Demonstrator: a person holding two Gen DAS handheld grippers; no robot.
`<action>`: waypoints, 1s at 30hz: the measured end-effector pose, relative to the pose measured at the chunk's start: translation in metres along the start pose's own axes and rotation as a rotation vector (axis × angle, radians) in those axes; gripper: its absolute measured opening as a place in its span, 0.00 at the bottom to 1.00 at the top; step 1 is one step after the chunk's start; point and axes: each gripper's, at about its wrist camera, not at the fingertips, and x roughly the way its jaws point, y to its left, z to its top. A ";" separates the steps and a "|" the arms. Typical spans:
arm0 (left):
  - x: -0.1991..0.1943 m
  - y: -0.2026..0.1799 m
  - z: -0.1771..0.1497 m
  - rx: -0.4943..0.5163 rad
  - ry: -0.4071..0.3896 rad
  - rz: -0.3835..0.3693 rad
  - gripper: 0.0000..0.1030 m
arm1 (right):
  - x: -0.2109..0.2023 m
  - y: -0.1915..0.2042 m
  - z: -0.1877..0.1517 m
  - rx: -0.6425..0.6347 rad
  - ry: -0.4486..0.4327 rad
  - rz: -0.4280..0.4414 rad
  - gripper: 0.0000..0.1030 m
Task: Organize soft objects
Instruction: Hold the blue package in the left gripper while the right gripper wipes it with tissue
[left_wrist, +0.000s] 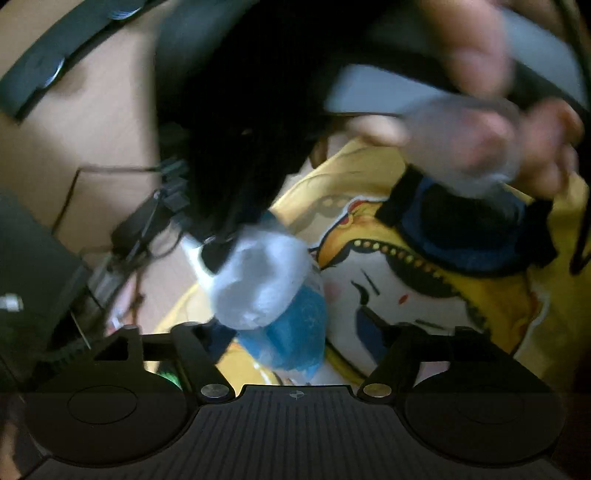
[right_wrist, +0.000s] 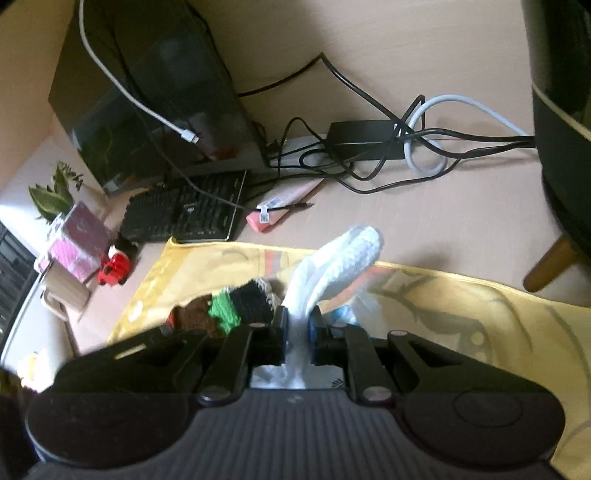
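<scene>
A: What is the right gripper (right_wrist: 297, 334) doing?

B: Its jaws are pressed nearly together on a white knitted sock (right_wrist: 332, 266). The sock sticks up and forward from between the fingers, over the yellow printed cloth (right_wrist: 461, 302) spread on the beige desk (right_wrist: 424, 55).

A: And the left gripper (left_wrist: 295, 332)?

B: Its jaws stand wide apart with no pad pressing on anything. In the left wrist view a white and blue soft bundle (left_wrist: 273, 291), probably a sock, sits between and just ahead of the fingers, above the same yellow cloth. The picture is too blurred to tell whether it touches a finger.

A: Anything else lying on the yellow cloth?

B: Just to the left of the white sock there is a heap of knitted pieces in black, green and brown (right_wrist: 229, 310). A small blue item shows just right of the right gripper's fingers, too hidden to name.

A: What lies beyond the cloth?

B: A black keyboard (right_wrist: 184, 210) lies at the cloth's far left edge, with a small red toy figure (right_wrist: 114, 269) left of it. Farther back a black power adapter (right_wrist: 365, 142) sits among tangled cables (right_wrist: 424, 147).

A: Is a person visible?

B: A blurred hand (left_wrist: 487, 122) shows at the upper right of the left wrist view, above the cloth.
</scene>
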 end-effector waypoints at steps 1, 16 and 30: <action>-0.001 0.006 0.000 -0.055 -0.002 -0.017 0.90 | -0.004 -0.003 -0.003 0.008 0.002 -0.004 0.12; 0.014 0.019 0.006 -0.229 0.065 -0.191 0.62 | -0.044 -0.047 -0.036 0.161 -0.013 -0.088 0.12; 0.032 0.061 -0.014 -0.659 0.214 -0.475 0.91 | -0.041 -0.055 -0.055 0.180 0.043 -0.107 0.12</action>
